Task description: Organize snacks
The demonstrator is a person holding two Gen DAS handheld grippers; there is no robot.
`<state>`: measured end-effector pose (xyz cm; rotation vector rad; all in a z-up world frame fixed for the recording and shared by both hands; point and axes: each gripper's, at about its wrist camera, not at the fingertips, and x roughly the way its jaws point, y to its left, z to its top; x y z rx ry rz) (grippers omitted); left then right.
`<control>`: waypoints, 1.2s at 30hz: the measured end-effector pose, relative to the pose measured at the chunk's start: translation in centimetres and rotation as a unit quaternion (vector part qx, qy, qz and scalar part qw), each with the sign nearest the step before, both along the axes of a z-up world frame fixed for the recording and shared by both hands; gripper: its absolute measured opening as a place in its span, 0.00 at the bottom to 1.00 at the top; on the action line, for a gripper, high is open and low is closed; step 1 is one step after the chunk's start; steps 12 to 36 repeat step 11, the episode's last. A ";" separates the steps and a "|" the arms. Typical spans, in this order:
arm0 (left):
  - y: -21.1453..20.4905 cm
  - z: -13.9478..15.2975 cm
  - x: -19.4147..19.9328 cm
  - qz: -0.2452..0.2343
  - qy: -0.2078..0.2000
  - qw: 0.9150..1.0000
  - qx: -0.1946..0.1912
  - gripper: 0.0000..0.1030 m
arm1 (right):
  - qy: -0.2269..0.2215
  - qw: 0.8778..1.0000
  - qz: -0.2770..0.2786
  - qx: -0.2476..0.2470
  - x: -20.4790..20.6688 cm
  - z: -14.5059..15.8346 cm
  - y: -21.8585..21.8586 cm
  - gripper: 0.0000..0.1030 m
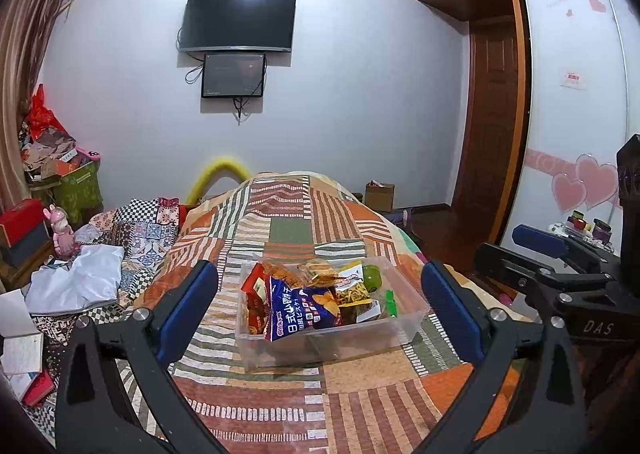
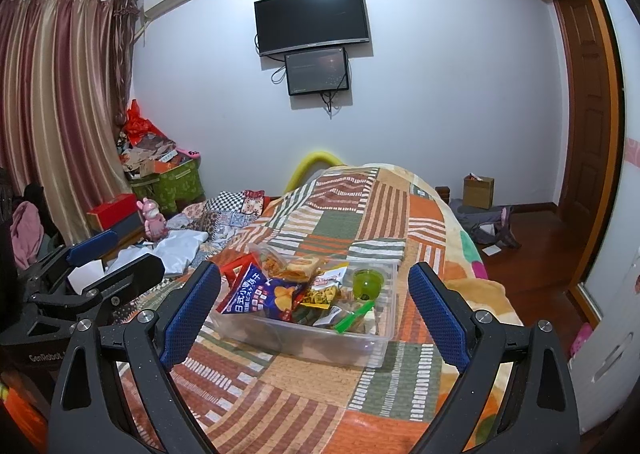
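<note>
Evenly and fairly brightly lit from overhead, cool indoor light, with soft shadows under the television on the wall and a short one beneath the clear bin on the bed. Strongly bent by the fisheye in both views: door frame and curtains bowed toward the edges, corners swallowed by black vignette. Sharp at the centre, softer and slightly smeared at the rim, with mild glare on the glossy wardrobe door and small bright glints on the bolts of each hand-held gripper.
</note>
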<state>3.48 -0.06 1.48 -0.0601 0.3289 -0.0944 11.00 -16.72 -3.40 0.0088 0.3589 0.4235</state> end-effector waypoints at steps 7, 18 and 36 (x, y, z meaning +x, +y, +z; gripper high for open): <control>0.2 -0.2 0.1 0.003 -0.001 1.000 -0.006 1.00 | 0.002 1.000 0.000 -0.002 0.1 -0.2 0.0 0.92; 0.4 -0.3 0.1 0.006 0.001 1.000 -0.005 1.00 | 0.005 1.000 0.000 -0.001 0.1 -0.5 0.0 0.92; 0.4 -0.3 0.1 0.006 0.001 1.000 -0.005 1.00 | 0.005 1.000 0.000 -0.001 0.1 -0.5 0.0 0.92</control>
